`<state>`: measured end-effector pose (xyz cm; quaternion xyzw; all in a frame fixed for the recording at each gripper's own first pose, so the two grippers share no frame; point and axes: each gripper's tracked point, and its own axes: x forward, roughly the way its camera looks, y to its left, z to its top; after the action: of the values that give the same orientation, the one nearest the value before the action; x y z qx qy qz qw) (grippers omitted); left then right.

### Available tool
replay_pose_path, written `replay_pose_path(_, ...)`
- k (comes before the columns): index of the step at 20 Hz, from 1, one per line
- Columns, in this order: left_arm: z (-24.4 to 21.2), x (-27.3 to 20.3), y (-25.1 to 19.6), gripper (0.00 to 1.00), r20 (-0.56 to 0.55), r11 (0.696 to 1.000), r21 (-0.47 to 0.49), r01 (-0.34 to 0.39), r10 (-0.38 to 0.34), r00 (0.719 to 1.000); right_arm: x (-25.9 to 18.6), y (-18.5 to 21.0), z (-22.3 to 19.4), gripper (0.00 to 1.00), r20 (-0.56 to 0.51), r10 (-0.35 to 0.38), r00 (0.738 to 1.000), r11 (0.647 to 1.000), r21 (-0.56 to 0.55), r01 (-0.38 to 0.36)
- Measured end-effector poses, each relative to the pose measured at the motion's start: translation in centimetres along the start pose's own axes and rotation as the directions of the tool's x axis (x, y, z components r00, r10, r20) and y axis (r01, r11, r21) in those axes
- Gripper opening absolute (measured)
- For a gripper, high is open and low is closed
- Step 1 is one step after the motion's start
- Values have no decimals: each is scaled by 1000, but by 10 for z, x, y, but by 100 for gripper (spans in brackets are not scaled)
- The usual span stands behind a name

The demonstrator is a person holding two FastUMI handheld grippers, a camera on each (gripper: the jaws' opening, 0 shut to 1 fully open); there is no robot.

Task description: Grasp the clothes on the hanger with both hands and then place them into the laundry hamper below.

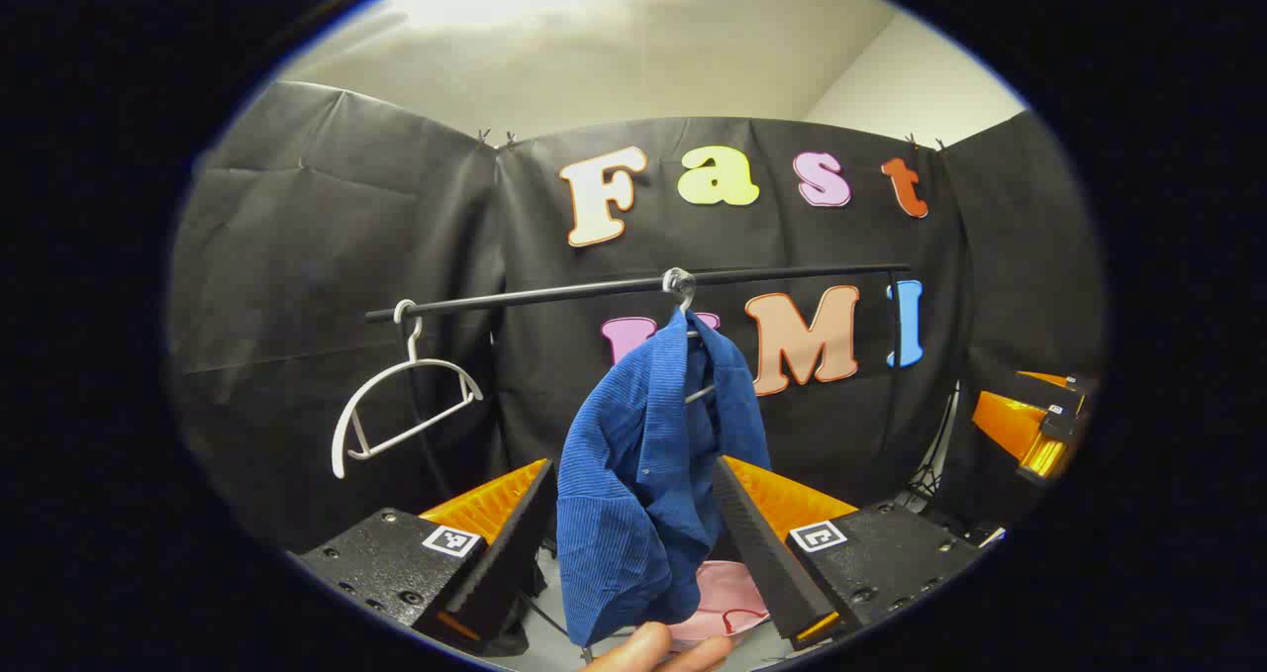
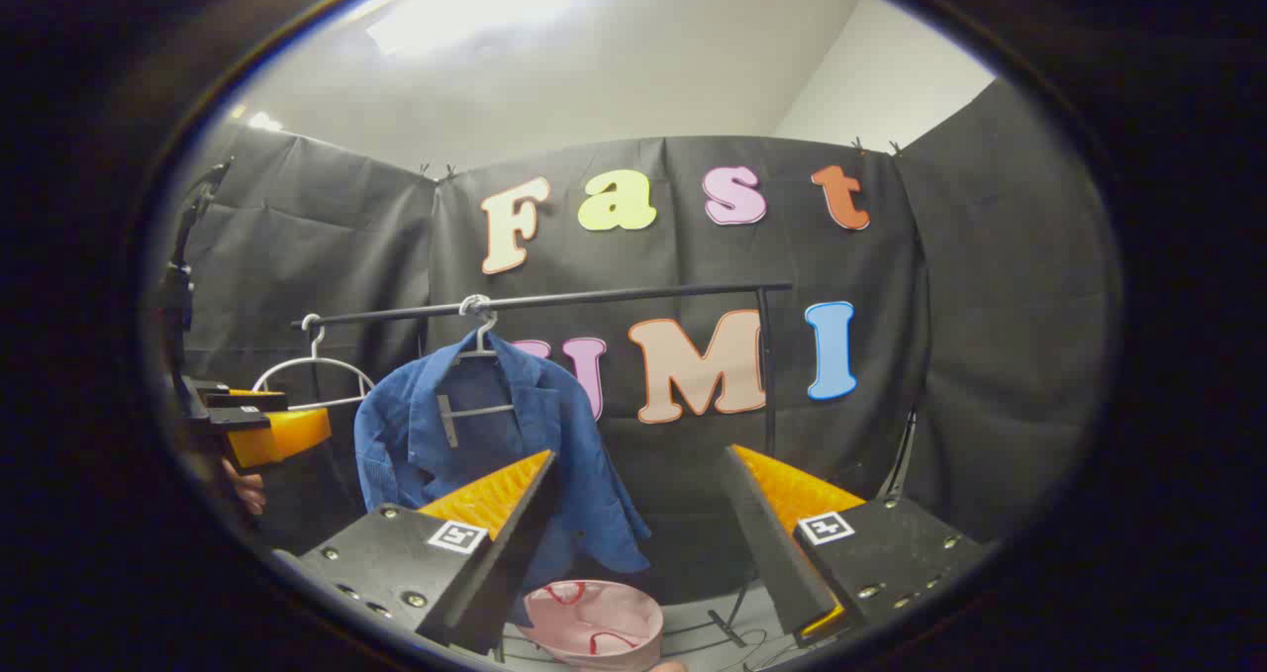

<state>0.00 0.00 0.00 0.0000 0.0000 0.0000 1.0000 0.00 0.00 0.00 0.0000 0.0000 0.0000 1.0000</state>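
A blue corduroy shirt (image 1: pixel 643 474) hangs on a hanger from a black rail (image 1: pixel 594 291). In the left gripper view it fills the gap between the fingers of my left gripper (image 1: pixel 632 464), which is open; whether a finger touches the cloth I cannot tell. A pink laundry hamper (image 1: pixel 728 603) stands on the floor below. In the right gripper view the shirt (image 2: pixel 475 425) hangs left of centre, and my right gripper (image 2: pixel 641 452) is open with nothing between its fingers, to the shirt's right. The hamper (image 2: pixel 594 623) shows low down, the left gripper (image 2: pixel 267 432) far left.
An empty white hanger (image 1: pixel 396 405) hangs near the rail's left end. The rail's upright post (image 2: pixel 767 375) stands at the right. Cables (image 2: pixel 723 632) lie on the floor by the hamper. A person's fingertip (image 1: pixel 653 647) shows at the bottom edge. The right gripper (image 1: pixel 1029 425) is far right.
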Motion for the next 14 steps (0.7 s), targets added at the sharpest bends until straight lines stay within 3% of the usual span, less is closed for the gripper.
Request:
replay_pose_path(2,2,3,-3,98,19,1000,-2,-10,10,1000,4,-3,-1,92,-10,-6,1000,1000,-1,6)
replay_pose_path(3,0,5,-8,98,19,1000,-5,0,0,1000,6,-5,-3,98,-16,-9,1000,1000,-1,9)
replay_pose_path(5,-7,6,-15,99,-5,1000,-10,-1,1,1000,8,-7,-4,100,-30,-11,999,1000,2,11)
replay_pose_path(14,-24,29,-39,98,-22,1000,17,3,-2,1000,8,-14,-13,98,-77,-17,997,999,-40,14)
